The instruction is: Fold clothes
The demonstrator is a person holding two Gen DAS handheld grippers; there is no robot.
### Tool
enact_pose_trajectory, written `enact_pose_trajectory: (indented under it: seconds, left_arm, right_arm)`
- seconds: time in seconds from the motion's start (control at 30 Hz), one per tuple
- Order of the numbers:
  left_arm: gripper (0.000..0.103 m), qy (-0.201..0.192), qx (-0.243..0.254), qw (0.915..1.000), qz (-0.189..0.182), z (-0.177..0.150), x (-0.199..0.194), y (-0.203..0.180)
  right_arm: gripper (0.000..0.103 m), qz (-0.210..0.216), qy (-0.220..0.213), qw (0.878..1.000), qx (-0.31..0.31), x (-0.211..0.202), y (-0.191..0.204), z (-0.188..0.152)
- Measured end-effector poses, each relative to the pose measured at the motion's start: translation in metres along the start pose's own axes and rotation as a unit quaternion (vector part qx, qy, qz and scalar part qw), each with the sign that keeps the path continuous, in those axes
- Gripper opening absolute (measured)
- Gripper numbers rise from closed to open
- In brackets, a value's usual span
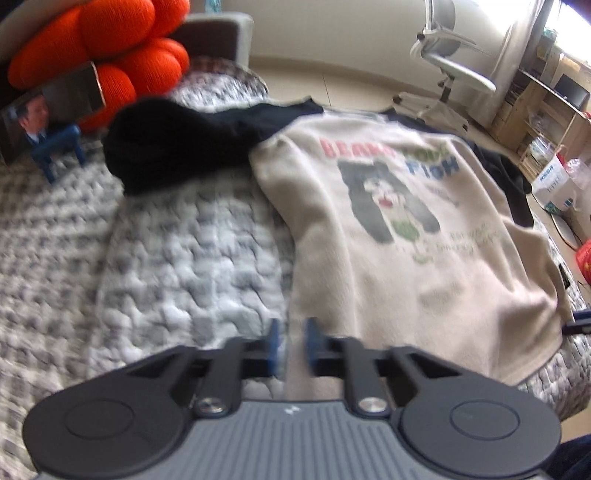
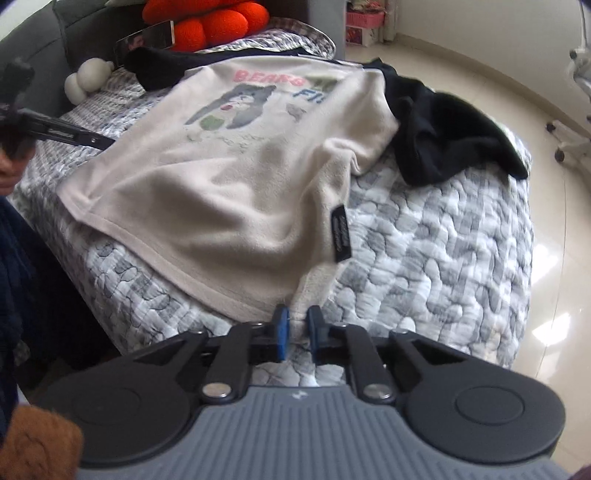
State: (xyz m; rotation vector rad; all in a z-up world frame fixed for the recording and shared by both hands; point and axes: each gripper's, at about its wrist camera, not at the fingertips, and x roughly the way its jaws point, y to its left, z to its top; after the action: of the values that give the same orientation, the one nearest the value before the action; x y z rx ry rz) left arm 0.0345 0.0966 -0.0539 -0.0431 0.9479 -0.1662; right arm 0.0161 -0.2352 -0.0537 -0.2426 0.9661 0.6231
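- My left gripper (image 1: 291, 345) and right gripper (image 2: 297, 334) each pinch a hem corner of the sweatshirt (image 2: 236, 177), jaws nearly closed on cloth, apparently to keep the hem taut.
- It lies print-up across the quilted bed (image 2: 443, 240), dark sleeves (image 2: 454, 136) spread.
- Motion blur smears the print; the collar is unclear.

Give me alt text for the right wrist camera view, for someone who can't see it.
The right gripper pinches the bottom corner of a cream sweatshirt with black sleeves, spread print side up on a grey quilted bed. An orange cushion sits at the far end, and the left gripper shows at the shirt's far edge.
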Motion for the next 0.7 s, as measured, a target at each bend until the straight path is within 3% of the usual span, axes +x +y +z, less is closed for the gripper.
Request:
enact_pose_trajectory:
  seconds: [0.07,0.13,0.23,0.3,0.43,0.5,0.6,0.7]
  left_arm:
    - [0.001,-0.009,0.001,0.9999,-0.007,0.0,-0.003,0.0]
    - [0.001,-0.019,-0.011,0.9994,-0.026,0.001,-0.009,0.004]
    - [0.001,-0.041,-0.027,0.998,-0.038,0.006,-0.019,0.013]
    - [0.001,-0.038,-0.028,0.9982,-0.038,0.006,-0.018,0.013]
    - [0.001,-0.028,-0.029,0.9986,-0.036,0.008,-0.014,0.013]
    - [0.002,-0.023,-0.029,0.9987,-0.035,0.008,-0.012,0.013]
    - [0.002,-0.017,-0.029,0.9989,-0.033,0.009,-0.01,0.013]
    - [0.002,-0.014,-0.027,0.9991,-0.029,0.008,-0.008,0.013]
  right_arm:
    - [0.011,0.007,-0.018,1.0,-0.007,-0.01,0.003,0.004]
    - [0.011,0.028,-0.067,0.997,0.002,-0.037,0.005,0.01]
    - [0.011,0.084,-0.173,0.981,0.015,-0.092,0.004,0.014]
    - [0.011,0.106,-0.216,0.97,0.02,-0.116,-0.001,0.012]
    - [0.011,0.08,-0.174,0.981,0.011,-0.107,-0.003,0.009]
    - [0.011,0.038,-0.098,0.994,-0.013,-0.08,0.006,0.006]
    - [0.011,-0.016,0.01,0.999,-0.044,-0.037,0.016,-0.003]
    - [0.011,-0.018,0.024,0.998,-0.049,-0.032,0.016,-0.008]
